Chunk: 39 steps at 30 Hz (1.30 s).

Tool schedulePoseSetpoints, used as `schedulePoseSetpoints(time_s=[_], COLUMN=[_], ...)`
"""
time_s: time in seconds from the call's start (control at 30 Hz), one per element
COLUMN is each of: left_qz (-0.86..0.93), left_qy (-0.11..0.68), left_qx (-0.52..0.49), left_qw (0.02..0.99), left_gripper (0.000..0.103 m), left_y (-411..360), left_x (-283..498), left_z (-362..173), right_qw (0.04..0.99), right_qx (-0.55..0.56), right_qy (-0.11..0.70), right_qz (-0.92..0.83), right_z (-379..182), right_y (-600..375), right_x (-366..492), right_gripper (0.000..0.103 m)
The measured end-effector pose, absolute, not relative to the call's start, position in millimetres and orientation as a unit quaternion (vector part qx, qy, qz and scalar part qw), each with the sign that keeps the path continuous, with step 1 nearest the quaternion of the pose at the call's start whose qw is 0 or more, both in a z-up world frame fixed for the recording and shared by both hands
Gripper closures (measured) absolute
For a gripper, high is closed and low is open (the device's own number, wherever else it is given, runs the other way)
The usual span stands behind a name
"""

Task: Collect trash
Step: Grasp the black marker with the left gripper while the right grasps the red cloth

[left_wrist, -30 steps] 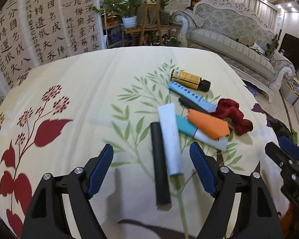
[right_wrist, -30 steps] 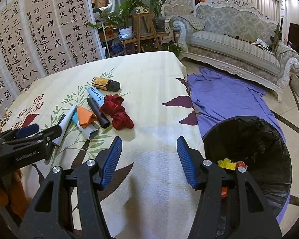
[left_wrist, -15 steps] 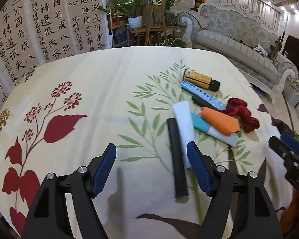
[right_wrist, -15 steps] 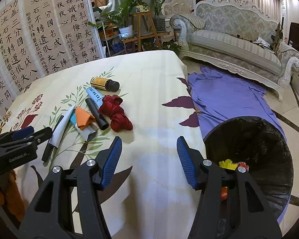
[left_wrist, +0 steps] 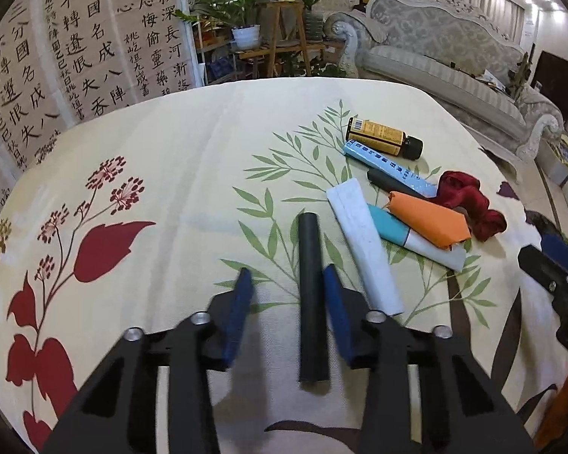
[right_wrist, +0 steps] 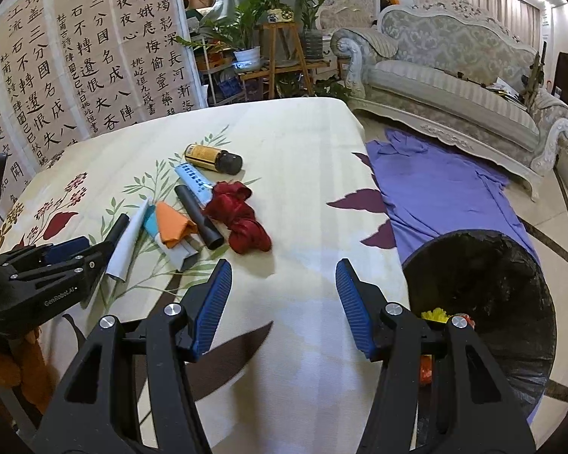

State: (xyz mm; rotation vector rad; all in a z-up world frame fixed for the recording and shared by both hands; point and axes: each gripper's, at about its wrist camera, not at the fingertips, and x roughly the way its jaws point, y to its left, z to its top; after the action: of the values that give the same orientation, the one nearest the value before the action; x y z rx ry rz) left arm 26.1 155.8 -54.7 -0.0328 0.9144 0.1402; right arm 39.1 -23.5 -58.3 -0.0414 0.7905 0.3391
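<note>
Table under a floral cloth; trash lies in a loose cluster toward its right edge, nearer the far end than the near one.

Count on the cloth:
- black tubes: two. One lies lengthwise at the cluster's near-left end; the other lies deeper in, partly under a blue packet.
- white strip: one, just right of the near tube.
- teal-and-white packet: one, partly under an orange wrapper, also one.
- red ribbon: one bunch, at the cluster's right side.
- brown bottle with black cap: one, on its side, farthest back.

Left gripper: jaws have just been closing, with the near black tube between them. The right pad sits against the tube's side; a clear gap remains between the tube and the left pad, so it is not clamped.

Right gripper: jaws spread, nothing between them, hanging over bare cloth near the table's right edge.

Bin: one, black-lined, on the floor just off the table's right edge. Yellow and orange scraps show inside. A purple cloth lies on the floor beyond it.
</note>
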Motion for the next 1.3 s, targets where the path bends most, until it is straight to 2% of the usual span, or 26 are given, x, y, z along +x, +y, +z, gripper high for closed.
schedulePoseSetpoints(time_s=[0.1,0.2,0.53,0.63,0.7,0.9,1.3], left_qz=[0.061,0.061,0.033,0.027,0.024,0.016,0.003], left_qy=[0.439,0.437,0.437,0.434,0.432,0.432,0.41], left_qx=[-0.006,-0.002,-0.064,-0.07,-0.071,-0.089,-0.075], left_qw=[0.897,0.897,0.897,0.898,0.899,0.897,0.909], left_gripper=[0.077,0.091,0.09,0.091,0.091,0.092,0.092], left_y=[155.1,157.6,180.3,180.9,180.4,181.9,157.6], left_x=[23.9,24.4,24.9,26.0,25.9,26.6,15.6], left_z=[-54.7,-54.4,-49.4,-47.6,-47.3,-47.0,-33.7], right_qw=[0.909,0.909,0.907,0.9,0.895,0.896,0.901], right_qx=[-0.025,-0.027,-0.04,-0.046,-0.048,-0.044,-0.026], right_qy=[0.381,0.38,0.383,0.398,0.408,0.407,0.401], right_qz=[0.168,0.171,0.171,0.171,0.176,0.173,0.162], right_z=[-56.8,-55.6,-55.5,-61.8,-66.1,-66.7,-63.0], right_y=[-15.8,-9.8,10.5,14.4,14.9,8.5,-20.5], right_x=[40.9,44.7,73.0,81.0,83.1,76.7,50.8], right_gripper=[0.047,0.047,0.049,0.063,0.078,0.082,0.082])
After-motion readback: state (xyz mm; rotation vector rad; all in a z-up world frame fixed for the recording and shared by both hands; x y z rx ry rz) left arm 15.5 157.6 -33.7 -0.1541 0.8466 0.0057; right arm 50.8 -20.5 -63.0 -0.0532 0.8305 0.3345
